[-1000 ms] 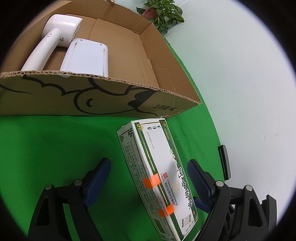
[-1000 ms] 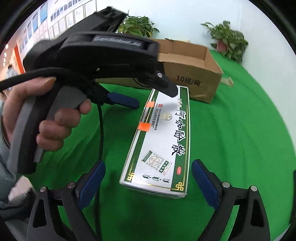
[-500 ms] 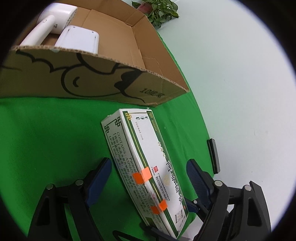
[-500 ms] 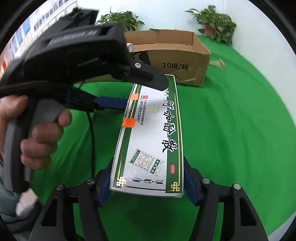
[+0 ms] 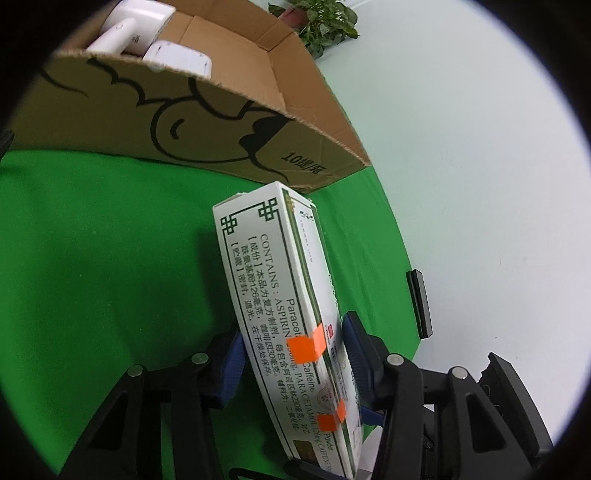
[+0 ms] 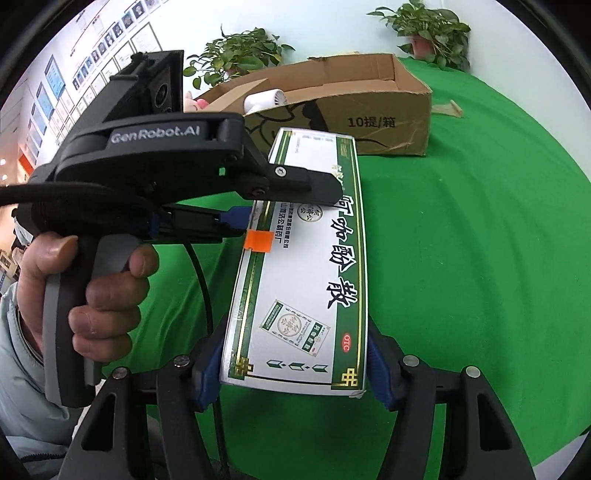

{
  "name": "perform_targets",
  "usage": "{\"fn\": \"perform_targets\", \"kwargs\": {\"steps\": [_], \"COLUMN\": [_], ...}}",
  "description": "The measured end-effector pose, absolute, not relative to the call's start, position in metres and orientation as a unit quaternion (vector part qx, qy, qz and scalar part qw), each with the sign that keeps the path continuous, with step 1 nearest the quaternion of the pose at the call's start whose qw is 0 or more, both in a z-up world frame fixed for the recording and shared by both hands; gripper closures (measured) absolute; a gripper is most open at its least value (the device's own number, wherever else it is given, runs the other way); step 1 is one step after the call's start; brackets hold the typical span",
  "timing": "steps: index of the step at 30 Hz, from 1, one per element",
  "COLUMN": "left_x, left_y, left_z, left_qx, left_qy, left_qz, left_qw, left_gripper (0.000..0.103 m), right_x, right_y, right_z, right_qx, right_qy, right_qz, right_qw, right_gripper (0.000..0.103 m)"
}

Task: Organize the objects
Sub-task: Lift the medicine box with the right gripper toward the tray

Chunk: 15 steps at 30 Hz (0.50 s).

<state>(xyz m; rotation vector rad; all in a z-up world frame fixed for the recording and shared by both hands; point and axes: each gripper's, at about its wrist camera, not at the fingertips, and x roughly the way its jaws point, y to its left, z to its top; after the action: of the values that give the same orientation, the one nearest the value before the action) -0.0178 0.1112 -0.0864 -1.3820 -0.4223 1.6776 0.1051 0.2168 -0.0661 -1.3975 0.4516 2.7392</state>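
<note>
A long white and green medicine box [image 5: 273, 280] with orange tape lies on the green cloth, one end toward the open cardboard box [image 5: 207, 122]. My left gripper [image 5: 293, 332] straddles the box near the orange tape. Its jaws are closing and both blue pads press the box's sides. In the right wrist view my right gripper [image 6: 295, 339] is shut across the near end of the medicine box [image 6: 306, 280]. The left gripper [image 6: 288, 205], held in a hand [image 6: 99, 314], grips it from the left. The box looks tilted off the cloth.
The cardboard box [image 6: 388, 110] holds a white hair dryer [image 5: 122, 33] and a white flat device [image 5: 181, 61]. Potted plants [image 6: 432, 33] stand behind it. A small black object [image 5: 419, 302] lies at the cloth's right edge. Open green cloth [image 6: 480, 258] spreads to the right.
Both grippers have closed onto the medicine box, the right one first, then the left. The box has rolled so that its side faces the left camera.
</note>
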Motion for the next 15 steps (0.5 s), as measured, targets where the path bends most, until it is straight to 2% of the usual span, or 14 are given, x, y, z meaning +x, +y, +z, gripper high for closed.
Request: {"fn": "perform_targets", "kwargs": {"steps": [15], "left_x": [0.011], "left_y": [0.105], "left_z": [-0.010], "left_qx": [-0.464], "left_qy": [-0.100], "left_qz": [0.731], "left_qw": [0.490], "left_gripper": [0.062], "right_x": [0.094], "right_y": [0.205], "right_z": [-0.040], "right_qx": [-0.397], "right_qy": [0.125], "right_qz": [0.909], "right_qw": [0.013], "right_gripper": [0.043]}}
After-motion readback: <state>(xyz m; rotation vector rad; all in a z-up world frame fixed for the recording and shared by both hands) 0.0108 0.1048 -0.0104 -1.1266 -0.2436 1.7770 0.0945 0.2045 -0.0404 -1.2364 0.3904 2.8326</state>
